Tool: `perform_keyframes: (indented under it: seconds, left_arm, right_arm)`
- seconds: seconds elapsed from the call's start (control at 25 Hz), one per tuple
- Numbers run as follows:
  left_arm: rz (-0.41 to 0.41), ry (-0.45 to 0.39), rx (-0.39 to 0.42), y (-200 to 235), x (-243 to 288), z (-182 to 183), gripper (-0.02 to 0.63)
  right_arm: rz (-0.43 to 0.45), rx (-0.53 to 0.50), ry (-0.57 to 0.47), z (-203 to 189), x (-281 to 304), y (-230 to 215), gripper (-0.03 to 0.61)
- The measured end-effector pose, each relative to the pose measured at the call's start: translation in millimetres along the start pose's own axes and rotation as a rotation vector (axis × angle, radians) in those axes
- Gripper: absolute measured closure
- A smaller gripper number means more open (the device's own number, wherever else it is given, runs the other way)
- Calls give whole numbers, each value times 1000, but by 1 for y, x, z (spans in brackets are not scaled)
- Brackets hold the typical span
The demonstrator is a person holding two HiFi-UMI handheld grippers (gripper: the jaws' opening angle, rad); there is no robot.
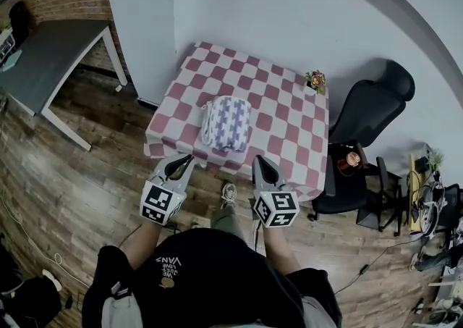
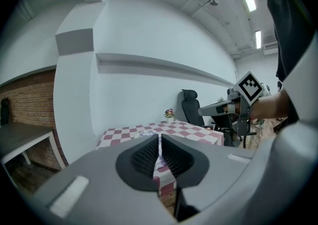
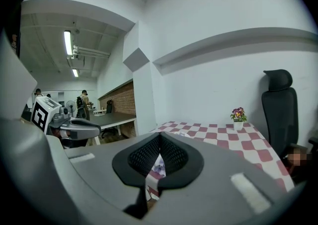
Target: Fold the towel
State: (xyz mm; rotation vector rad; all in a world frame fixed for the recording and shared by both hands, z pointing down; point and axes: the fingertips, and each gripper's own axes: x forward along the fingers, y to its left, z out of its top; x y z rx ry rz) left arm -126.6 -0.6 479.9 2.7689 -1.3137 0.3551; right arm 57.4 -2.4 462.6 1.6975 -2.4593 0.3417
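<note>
A purple-and-white patterned towel point(image 1: 228, 122) lies folded into a thick pad on the red-and-white checked table point(image 1: 289, 102), near its front middle. My left gripper point(image 1: 182, 162) hangs just off the table's front edge, left of the towel, jaws shut with nothing between them. The right gripper point(image 1: 262, 163) is level with it on the right, also shut and empty. In the left gripper view the shut jaws point(image 2: 159, 142) point at the table, with the towel point(image 2: 144, 131) just beyond. In the right gripper view the closed jaws point(image 3: 160, 142) point at the same table.
A small flower pot point(image 1: 316, 80) stands at the table's far right corner. A black office chair point(image 1: 372, 109) sits right of the table, and another chair point(image 1: 354, 182) in front of it. A grey desk point(image 1: 51, 55) stands at the left by a brick wall.
</note>
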Motion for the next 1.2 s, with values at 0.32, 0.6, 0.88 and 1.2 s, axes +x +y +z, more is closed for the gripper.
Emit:
perform_keyframes:
  seconds: [0.32,0.6,0.88,1.2]
  left_arm:
    - [13,23,0,1,-6,-8,611]
    - [19,27,-11,8,-6,-15,611]
    - [0,22,-13,5,-2,-12,611]
    - [-12,28,-1,4,3,-14,611]
  right_arm:
    - [-4,-13,55,-11,1,3,574]
    - [-16,-16,75,-17,5,2,574]
    - [-15,-19,80,-16,9,2,574]
    - [-11,-19,82,-15,13,1,574]
